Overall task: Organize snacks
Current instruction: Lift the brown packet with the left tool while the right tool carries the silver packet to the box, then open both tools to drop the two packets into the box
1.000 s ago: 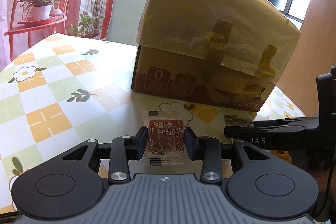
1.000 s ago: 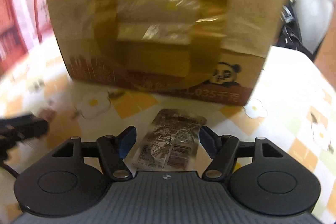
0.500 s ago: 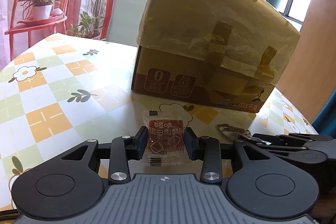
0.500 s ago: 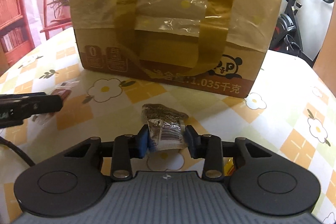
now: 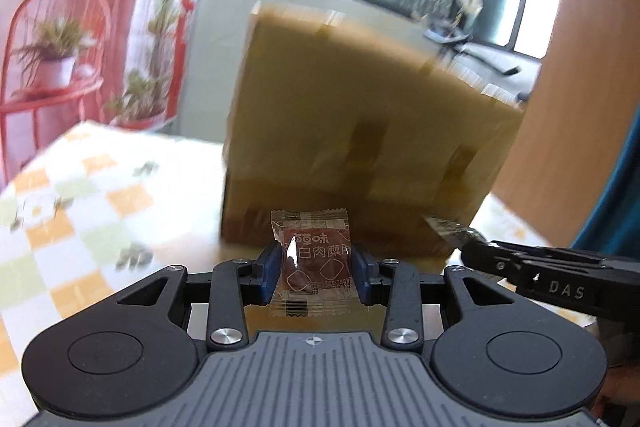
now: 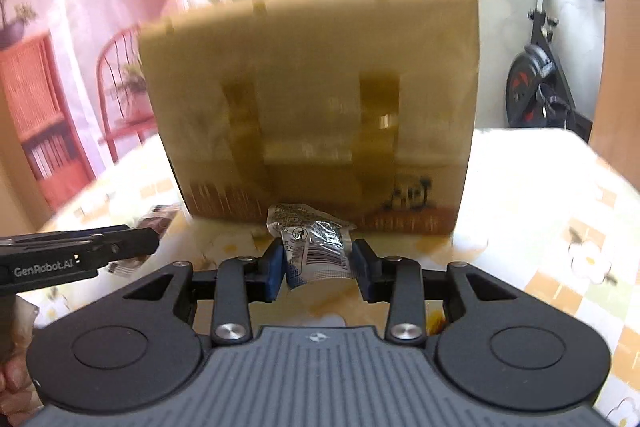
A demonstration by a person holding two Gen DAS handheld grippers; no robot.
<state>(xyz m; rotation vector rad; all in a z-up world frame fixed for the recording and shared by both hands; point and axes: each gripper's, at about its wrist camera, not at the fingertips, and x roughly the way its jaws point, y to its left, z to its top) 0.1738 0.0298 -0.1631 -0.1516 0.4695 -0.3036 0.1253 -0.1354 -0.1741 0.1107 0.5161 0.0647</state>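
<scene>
Behind your tabletop (image 6: 540, 187), with its checked orange, green and flower-print cloth, stand tall windows, a red wire chair (image 5: 52, 39) holding a potted plant, and an exercise bike (image 6: 536, 83) off to the right. Toward the far edge of the tabletop sits a taped cardboard box (image 6: 316, 107), large and wrapped in film. Your left claw (image 5: 314, 269) is clamped on a small red snack packet (image 5: 314, 263), pinched by its side edges and held upright clear of the cloth, in front of the box. Your right claw (image 6: 318, 265) is clamped on a silvery snack packet (image 6: 316, 247) with a barcode showing, also raised before the box. Both packets look very light, soft and crinkly, with slick film that may slide or buckle, so grip across the filled middle rather than the sealed flaps, and firmly but without crushing. Much of both views is blurred, so the box's top and any opening cannot be made out.
</scene>
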